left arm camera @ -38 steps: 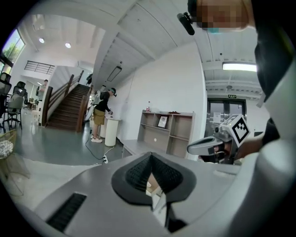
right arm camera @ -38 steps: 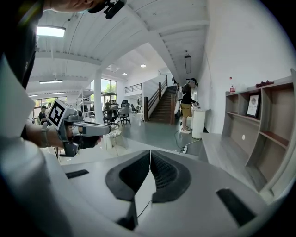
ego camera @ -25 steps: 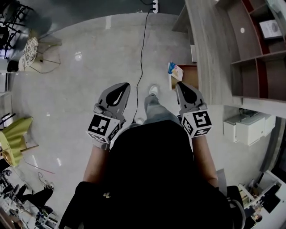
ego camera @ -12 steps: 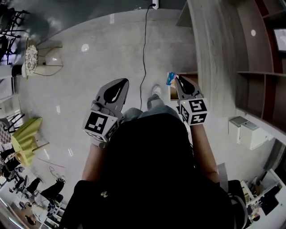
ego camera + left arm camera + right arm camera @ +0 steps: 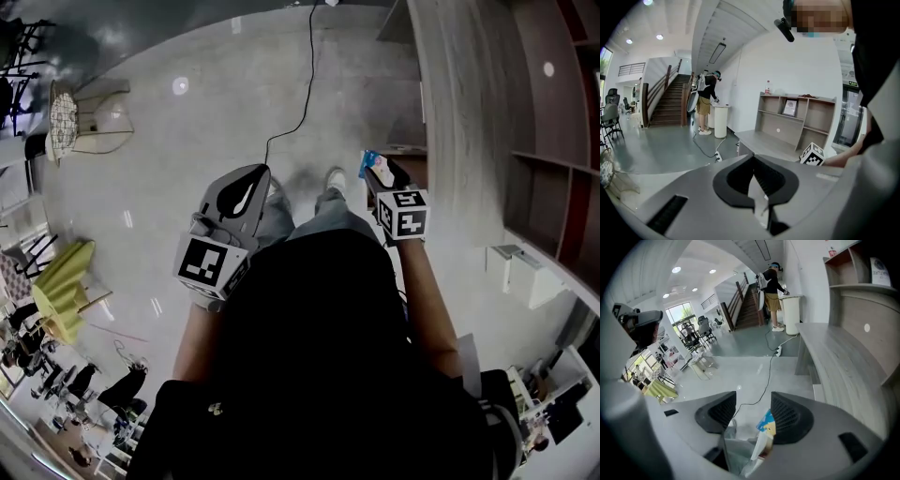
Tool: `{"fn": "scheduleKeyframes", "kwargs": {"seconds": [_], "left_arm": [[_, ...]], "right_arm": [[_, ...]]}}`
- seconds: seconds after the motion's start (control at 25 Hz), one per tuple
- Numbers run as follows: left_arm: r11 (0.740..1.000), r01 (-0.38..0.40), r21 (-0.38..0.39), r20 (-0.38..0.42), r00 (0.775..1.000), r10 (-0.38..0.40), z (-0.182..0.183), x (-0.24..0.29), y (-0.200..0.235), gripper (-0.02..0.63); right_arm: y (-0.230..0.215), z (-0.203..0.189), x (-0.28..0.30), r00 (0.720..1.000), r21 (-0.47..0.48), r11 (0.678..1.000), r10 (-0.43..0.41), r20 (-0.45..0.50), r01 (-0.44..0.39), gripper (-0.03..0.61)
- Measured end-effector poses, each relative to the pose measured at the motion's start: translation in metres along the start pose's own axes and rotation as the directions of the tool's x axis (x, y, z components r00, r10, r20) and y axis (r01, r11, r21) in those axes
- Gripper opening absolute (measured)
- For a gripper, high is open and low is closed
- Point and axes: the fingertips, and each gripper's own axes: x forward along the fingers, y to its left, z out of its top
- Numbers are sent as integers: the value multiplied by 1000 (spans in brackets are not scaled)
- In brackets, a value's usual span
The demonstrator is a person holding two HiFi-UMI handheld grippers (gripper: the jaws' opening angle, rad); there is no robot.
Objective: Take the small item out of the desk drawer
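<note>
A small blue and white packet (image 5: 372, 164) sits at the front of the open brown drawer (image 5: 413, 166) under the grey desk (image 5: 459, 103). My right gripper (image 5: 383, 174) reaches down to it. In the right gripper view its jaws (image 5: 753, 397) are opening, with the packet (image 5: 765, 425) standing between them close to the right pad and a wide gap to the left one. My left gripper (image 5: 260, 174) hangs over the floor to the left, away from the desk. Its jaws (image 5: 753, 157) are shut with nothing in them.
A black cable (image 5: 292, 111) runs across the floor toward the person's feet. A shelf unit (image 5: 553, 112) stands behind the desk and a white cabinet (image 5: 527, 274) beside it. A yellow chair (image 5: 58, 291) and a wire stool (image 5: 64, 114) stand far left. Another person (image 5: 708, 96) stands by a white bin.
My right gripper has moved forward and down to the drawer front, and now overlaps the packet. The left gripper has stayed about where it was.
</note>
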Motion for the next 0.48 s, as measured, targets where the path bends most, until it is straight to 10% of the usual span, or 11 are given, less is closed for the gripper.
{"fn": "scheduleKeyframes", "kwargs": {"seconds": [0.48], "left_arm": [[999,52,-11,-67,996,-53,-14,0,43,9]], "right_arm": [[-26,-73,83,956,56,979,-178,-234,196,294]]}}
